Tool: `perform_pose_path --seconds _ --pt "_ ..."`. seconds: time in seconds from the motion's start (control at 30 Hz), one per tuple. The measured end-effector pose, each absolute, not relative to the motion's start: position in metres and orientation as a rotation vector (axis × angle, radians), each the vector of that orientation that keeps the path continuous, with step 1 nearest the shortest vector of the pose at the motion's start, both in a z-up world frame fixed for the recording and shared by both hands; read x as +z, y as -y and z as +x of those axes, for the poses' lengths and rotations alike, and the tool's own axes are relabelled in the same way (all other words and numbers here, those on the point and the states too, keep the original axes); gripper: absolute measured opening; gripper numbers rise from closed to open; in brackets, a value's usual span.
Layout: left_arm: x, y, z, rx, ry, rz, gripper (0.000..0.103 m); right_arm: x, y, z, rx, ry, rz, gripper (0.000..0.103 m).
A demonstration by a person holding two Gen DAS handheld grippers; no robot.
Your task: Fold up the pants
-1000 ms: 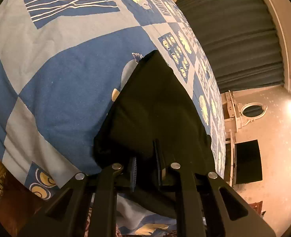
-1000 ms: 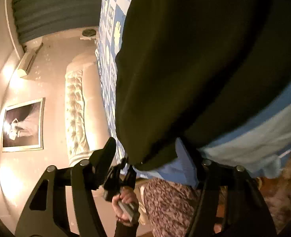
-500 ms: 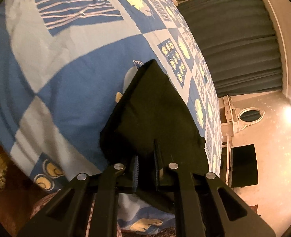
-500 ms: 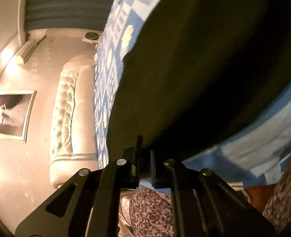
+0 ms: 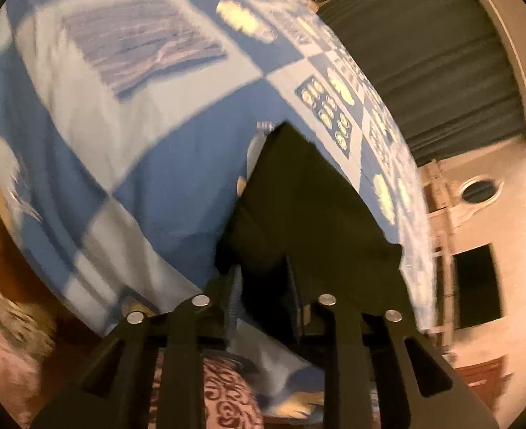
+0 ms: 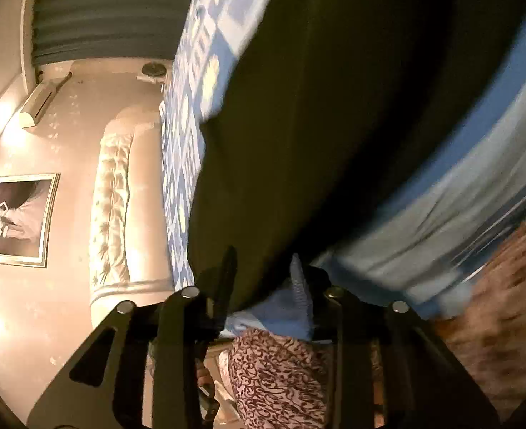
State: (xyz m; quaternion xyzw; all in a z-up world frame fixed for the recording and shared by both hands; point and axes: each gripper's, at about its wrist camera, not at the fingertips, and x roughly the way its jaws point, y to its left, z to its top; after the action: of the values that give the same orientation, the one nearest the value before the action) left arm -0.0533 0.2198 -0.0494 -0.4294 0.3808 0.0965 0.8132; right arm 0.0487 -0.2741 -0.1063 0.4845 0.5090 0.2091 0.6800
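Pants [image 5: 309,207] lengthwise away, narrow end farthest.

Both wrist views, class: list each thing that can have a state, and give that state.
Black pants: folded, lying on the bed.
Bedspread: spread over the bed.
Left hand-held gripper: jaws just opening, pants edge between them.
Right hand-held gripper: jaws just opening, pants edge between them.
Curtain: drawn.

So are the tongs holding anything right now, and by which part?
Seemingly nothing. The left tongs and right tongs have both just been opening; the near edge of the folded black pants lies between each pair of jaws, apparently released.
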Motion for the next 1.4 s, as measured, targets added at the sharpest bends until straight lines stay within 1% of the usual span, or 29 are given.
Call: perform_pose_path --seconds 0.03,0.07,0.1,0.2,0.27,0.3,0.33,0.37,0.4,0.47,0.5,0.53,0.57,0.63,0.67,0.7,0.73,0.77,0.8,0.83,0.87,0.97,1.1,1.17,1.2,1.23,1.27,1.33,1.4 --pt "-0.043 -0.217 -0.054 0.223 -0.807 -0.886 0.027 -0.099 0.289 0.051 0.453 -1.127 1.078 0.034" --pt "-0.038 -0.215 -0.055 0.24 -0.806 -0.859 0.029 -0.09 0.312 0.053 0.417 -1.093 1.06 0.039" --pt "-0.034 -0.213 -0.056 0.254 -0.805 -0.838 0.031 -0.079 0.344 0.055 0.362 -1.046 1.037 0.042" --pt "-0.018 -0.206 -0.058 0.285 -0.778 -0.768 0.034 -0.058 0.447 0.058 0.17 -0.915 1.024 0.044" --pt "-0.01 -0.201 -0.059 0.286 -0.755 -0.728 0.046 -0.05 0.516 0.059 0.033 -0.837 1.022 0.045" --pt "-0.007 -0.197 -0.056 0.276 -0.745 -0.708 0.057 -0.047 0.555 0.059 -0.048 -0.793 1.011 0.047" --pt "-0.004 -0.192 -0.052 0.263 -0.736 -0.689 0.06 -0.046 0.592 0.064 -0.116 -0.778 0.984 0.048" --pt "-0.002 -0.189 -0.049 0.255 -0.733 -0.685 0.06 -0.044 0.624 0.068 -0.193 -0.763 0.936 0.051" --pt "-0.002 -0.185 -0.045 0.242 -0.736 -0.688 0.06 -0.044 0.642 0.074 -0.237 -0.776 0.899 0.053" --pt "-0.004 -0.175 -0.035 0.205 -0.752 -0.707 0.065 -0.052 0.679 0.089 -0.266 -0.814 0.859 0.054" --pt "-0.006 -0.171 -0.033 0.201 -0.75 -0.714 0.073 -0.059 0.693 0.1 -0.25 -0.836 0.855 0.054" --pt "-0.007 -0.166 -0.029 0.19 -0.745 -0.728 0.076 -0.064 0.701 0.108 -0.235 -0.859 0.842 0.057" --pt "-0.009 -0.159 -0.024 0.172 -0.749 -0.741 0.076 -0.068 0.707 0.118 -0.224 -0.886 0.818 0.061" --pt "-0.013 -0.146 -0.017 0.154 -0.769 -0.753 0.08 -0.079 0.713 0.137 -0.22 -0.947 0.721 0.065" --pt "-0.016 -0.14 -0.015 0.152 -0.78 -0.761 0.08 -0.079 0.704 0.141 -0.212 -0.956 0.702 0.071" --pt "-0.018 -0.134 -0.013 0.152 -0.785 -0.771 0.08 -0.081 0.7 0.148 -0.193 -0.97 0.678 0.074" --pt "-0.021 -0.128 -0.011 0.147 -0.792 -0.787 0.081 -0.082 0.696 0.153 -0.185 -0.981 0.655 0.075" --pt "-0.024 -0.122 -0.009 0.144 -0.803 -0.797 0.081 -0.08 0.689 0.157 -0.182 -0.989 0.612 0.065" --pt "-0.027 -0.119 -0.007 0.145 -0.811 -0.802 0.081 -0.08 0.679 0.16 -0.171 -0.998 0.573 0.048" --pt "-0.031 -0.114 -0.005 0.144 -0.824 -0.811 0.081 -0.077 0.669 0.161 -0.149 -1.019 0.531 0.013" --pt "-0.035 -0.11 -0.003 0.144 -0.836 -0.819 0.081 -0.081 0.663 0.163 -0.118 -1.046 0.506 0.01" --pt "-0.042 -0.099 0.001 0.152 -0.856 -0.827 0.081 -0.071 0.657 0.164 -0.102 -1.052 0.416 0.008" --pt "-0.039 -0.091 0.004 0.148 -0.846 -0.795 0.083 -0.051 0.674 0.167 -0.147 -0.972 0.39 0.008" --pt "-0.038 -0.088 0.003 0.141 -0.842 -0.784 0.083 -0.06 0.68 0.174 -0.151 -0.992 0.422 0.01" --pt "-0.038 -0.088 0.003 0.14 -0.843 -0.782 0.083 -0.071 0.681 0.176 -0.156 -1.031 0.427 0.011" --pt "-0.039 -0.088 0.003 0.14 -0.845 -0.777 0.083 -0.075 0.682 0.175 -0.156 -1.035 0.432 0.013" --pt "-0.04 -0.087 0.003 0.138 -0.846 -0.772 0.083 -0.073 0.683 0.171 -0.164 -1.013 0.453 0.023" --pt "-0.041 -0.086 0.002 0.133 -0.849 -0.753 0.083 -0.061 0.689 0.159 -0.234 -0.931 0.529 0.029" --pt "-0.041 -0.084 0.003 0.132 -0.852 -0.735 0.083 -0.045 0.691 0.141 -0.24 -0.796 0.641 0.036"
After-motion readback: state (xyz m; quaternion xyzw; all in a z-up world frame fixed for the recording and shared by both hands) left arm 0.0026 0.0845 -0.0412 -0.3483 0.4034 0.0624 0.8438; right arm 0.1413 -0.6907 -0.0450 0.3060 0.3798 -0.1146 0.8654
